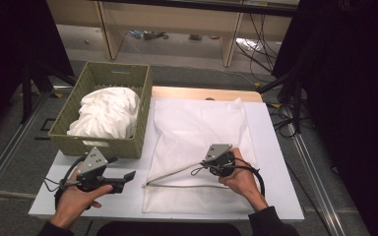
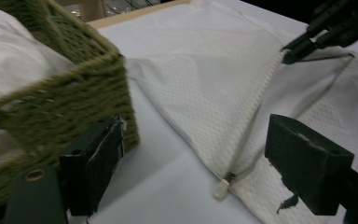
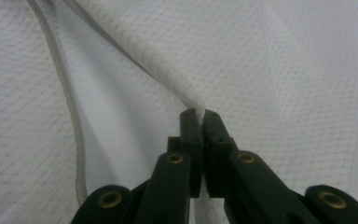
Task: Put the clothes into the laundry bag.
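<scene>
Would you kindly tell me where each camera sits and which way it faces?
High view: above the person's side, looking forward and down on the table; both hands and forearms show.
Left gripper view: on the left claw, open, facing the mesh bag and basket.
Right gripper view: on the right claw, shut on the bag's zipper edge.
Shared: the left and high views show the basket, the bag and the right claw.

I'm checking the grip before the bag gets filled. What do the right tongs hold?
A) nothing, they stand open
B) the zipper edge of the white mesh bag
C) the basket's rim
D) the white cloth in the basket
B: in the right gripper view the right tongs are pinched shut on the raised zipper edge of the white mesh bag, lifting it off the table.
</scene>
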A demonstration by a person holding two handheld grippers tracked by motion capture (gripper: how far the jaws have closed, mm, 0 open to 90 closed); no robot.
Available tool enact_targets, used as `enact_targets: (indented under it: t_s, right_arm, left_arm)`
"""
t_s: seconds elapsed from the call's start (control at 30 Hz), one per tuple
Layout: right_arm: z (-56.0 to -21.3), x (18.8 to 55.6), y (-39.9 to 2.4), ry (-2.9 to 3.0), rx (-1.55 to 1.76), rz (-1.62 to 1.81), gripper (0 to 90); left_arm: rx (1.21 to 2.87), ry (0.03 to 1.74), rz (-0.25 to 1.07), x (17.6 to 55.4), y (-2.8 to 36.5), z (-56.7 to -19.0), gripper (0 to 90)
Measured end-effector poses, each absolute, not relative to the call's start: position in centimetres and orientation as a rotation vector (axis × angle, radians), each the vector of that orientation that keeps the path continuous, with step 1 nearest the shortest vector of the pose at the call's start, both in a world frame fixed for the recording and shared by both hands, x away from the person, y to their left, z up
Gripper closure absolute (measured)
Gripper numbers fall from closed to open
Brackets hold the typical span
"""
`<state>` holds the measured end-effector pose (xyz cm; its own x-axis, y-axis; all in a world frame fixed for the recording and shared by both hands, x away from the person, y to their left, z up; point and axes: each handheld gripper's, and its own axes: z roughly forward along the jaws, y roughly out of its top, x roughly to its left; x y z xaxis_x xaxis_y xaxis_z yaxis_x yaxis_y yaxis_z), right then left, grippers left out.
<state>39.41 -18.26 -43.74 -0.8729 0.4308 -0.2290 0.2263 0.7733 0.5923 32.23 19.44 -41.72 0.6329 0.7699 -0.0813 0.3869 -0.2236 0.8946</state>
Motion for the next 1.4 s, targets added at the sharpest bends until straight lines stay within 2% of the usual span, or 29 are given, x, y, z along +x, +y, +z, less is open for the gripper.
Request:
enact_targets:
  t_s: [0.17,0.27,0.3,0.5,0.57,0.67,0.73,0.77,0.9,1.17,1.3,1.4]
  right_arm:
    - [-42.9,39.6,-18.3,2.566,0.503,0.849,89.5]
    - [-42.2,39.6,-18.2,2.54,0.501,0.859,89.6]
    - [-41.8,39.6,-18.0,2.535,0.491,0.879,89.5]
    - [-41.1,39.7,-17.9,2.53,0.471,0.883,89.6]
    - [-40.9,40.0,-17.9,2.525,0.434,0.885,89.5]
    - [-40.8,39.9,-17.9,2.518,0.462,0.905,89.5]
    - [-40.7,40.0,-18.0,2.509,0.469,0.897,89.5]
    - [-40.6,40.1,-18.0,2.522,0.463,0.904,89.5]
    - [-40.2,40.2,-18.1,2.507,0.448,0.913,89.5]
    - [-40.0,40.1,-18.3,2.504,0.473,0.921,89.5]
    - [-40.1,40.2,-18.2,2.502,0.44,0.907,89.5]
    - [-40.2,40.2,-18.1,2.516,0.443,0.905,89.5]
  left_arm:
    - [1.811,0.977,0.511,33.9,21.0,-38.8,19.4]
    - [1.845,0.965,0.553,35.4,21.6,-37.0,19.3]
    - [1.894,0.956,0.608,36.6,22.0,-36.1,19.4]
    - [1.961,0.994,0.682,40.4,23.2,-34.6,19.1]
    - [1.968,1.004,0.759,41.9,23.7,-34.3,19.1]
    - [1.951,1.052,0.701,44.2,24.3,-34.0,19.1]
    - [2.001,1.06,0.675,45.7,24.5,-33.9,18.7]
    - [2.041,1.063,0.675,46.5,24.7,-33.9,18.6]
    - [2.027,1.124,0.653,49.1,24.6,-34.9,17.7]
    - [2.058,1.203,0.596,52.5,24.7,-37.1,16.2]
    - [2.03,1.241,0.585,53.7,23.9,-38.4,16.1]
    - [2.08,1.242,0.581,54.7,22.9,-39.5,17.0]
